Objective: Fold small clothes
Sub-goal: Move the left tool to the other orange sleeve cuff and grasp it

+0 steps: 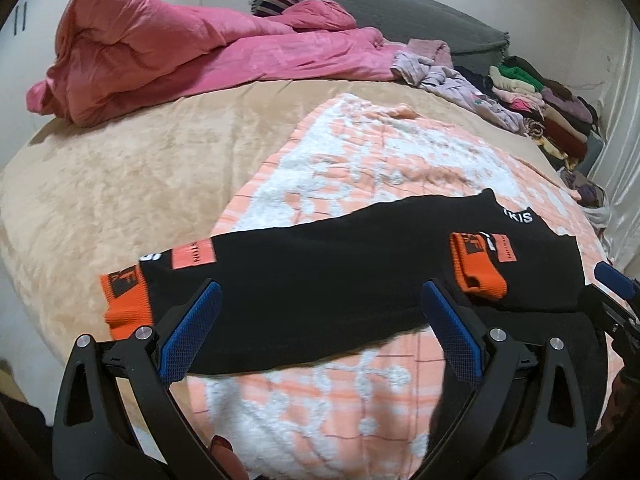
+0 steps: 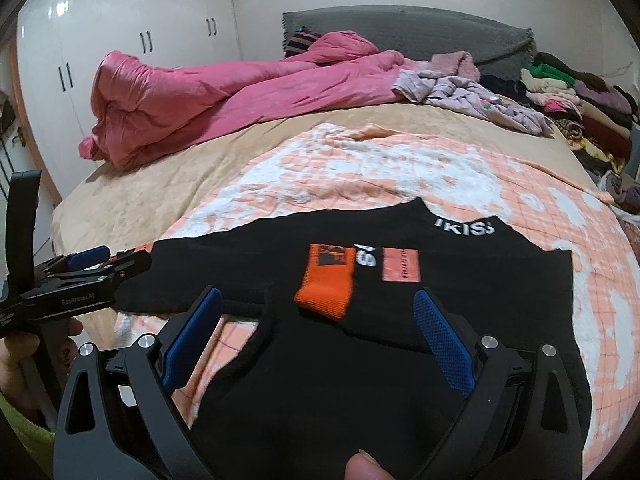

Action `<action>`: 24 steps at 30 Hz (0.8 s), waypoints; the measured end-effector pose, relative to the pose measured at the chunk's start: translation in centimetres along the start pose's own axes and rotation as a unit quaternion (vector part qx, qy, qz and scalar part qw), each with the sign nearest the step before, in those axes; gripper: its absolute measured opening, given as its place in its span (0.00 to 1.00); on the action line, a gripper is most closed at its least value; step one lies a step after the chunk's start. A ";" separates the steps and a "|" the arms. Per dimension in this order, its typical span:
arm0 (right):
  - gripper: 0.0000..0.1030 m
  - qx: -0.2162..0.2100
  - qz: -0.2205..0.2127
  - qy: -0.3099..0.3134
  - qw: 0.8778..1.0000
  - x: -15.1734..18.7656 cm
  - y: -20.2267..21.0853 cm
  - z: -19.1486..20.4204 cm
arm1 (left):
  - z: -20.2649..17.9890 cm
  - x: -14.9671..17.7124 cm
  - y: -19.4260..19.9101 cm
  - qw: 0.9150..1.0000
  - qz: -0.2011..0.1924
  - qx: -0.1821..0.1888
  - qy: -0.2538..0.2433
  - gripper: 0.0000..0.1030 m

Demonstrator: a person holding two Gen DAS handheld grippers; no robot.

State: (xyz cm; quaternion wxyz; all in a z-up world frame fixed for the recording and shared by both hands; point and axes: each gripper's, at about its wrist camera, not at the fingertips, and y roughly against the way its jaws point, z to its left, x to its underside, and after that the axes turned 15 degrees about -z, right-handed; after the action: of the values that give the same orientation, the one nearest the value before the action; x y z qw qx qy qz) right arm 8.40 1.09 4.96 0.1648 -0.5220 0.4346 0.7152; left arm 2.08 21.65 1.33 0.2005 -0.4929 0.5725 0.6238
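A black top (image 1: 320, 280) with orange cuffs lies flat on an orange-and-white blanket (image 1: 360, 160) on the bed. One orange cuff (image 1: 476, 268) is folded in over the body; the other cuff (image 1: 124, 300) sticks out at the left. My left gripper (image 1: 320, 300) is open, its fingers over the garment's near edge. My right gripper (image 2: 316, 312) is open above the black top (image 2: 440, 292), just short of the folded cuff (image 2: 326, 284). The left gripper also shows at the left of the right wrist view (image 2: 100, 264), and the right gripper at the right edge of the left wrist view (image 1: 616, 280).
A pink duvet (image 1: 160, 64) is heaped at the far left of the bed. Loose lilac clothes (image 1: 452, 80) and a stack of folded clothes (image 1: 552, 116) lie at the far right. A grey headboard (image 1: 400, 12) stands behind. White wardrobes (image 2: 120, 40) stand at the left.
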 end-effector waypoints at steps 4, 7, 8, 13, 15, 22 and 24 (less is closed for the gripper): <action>0.93 -0.013 0.002 0.005 1.000 -0.2 -0.6 1.2 | 1.5 0.1 0.1 1.000 0.000 -0.014 0.001 0.91; 0.93 -0.019 0.004 0.008 1.000 -0.4 -1.2 2.1 | 2.7 0.1 0.3 1.000 0.000 -0.022 0.005 0.91; 0.93 -0.022 0.006 0.009 1.000 -0.4 -1.5 2.5 | 3.1 0.1 0.3 1.000 0.000 -0.025 0.006 0.91; 0.93 -0.034 0.011 0.018 0.999 -0.6 -2.5 4.0 | 5.3 0.1 0.4 0.999 0.001 -0.043 0.017 0.91; 0.93 -0.039 0.014 0.024 0.999 -0.5 -2.9 4.7 | 6.2 0.1 0.3 0.999 0.002 -0.050 0.020 0.91; 0.93 -0.055 0.029 0.034 0.997 -0.1 -4.5 6.6 | 9.0 0.4 -0.1 0.997 0.008 -0.069 0.039 0.91; 0.93 -0.058 0.033 0.038 0.997 0.1 -4.9 7.1 | 10.1 0.7 -0.3 0.996 0.013 -0.076 0.051 0.91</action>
State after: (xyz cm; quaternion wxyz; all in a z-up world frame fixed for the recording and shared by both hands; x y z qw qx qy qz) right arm 7.42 9.50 3.22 0.0934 -0.5426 0.4152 0.7242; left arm -1.83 30.73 -0.82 0.1254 -0.5304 0.5390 0.6422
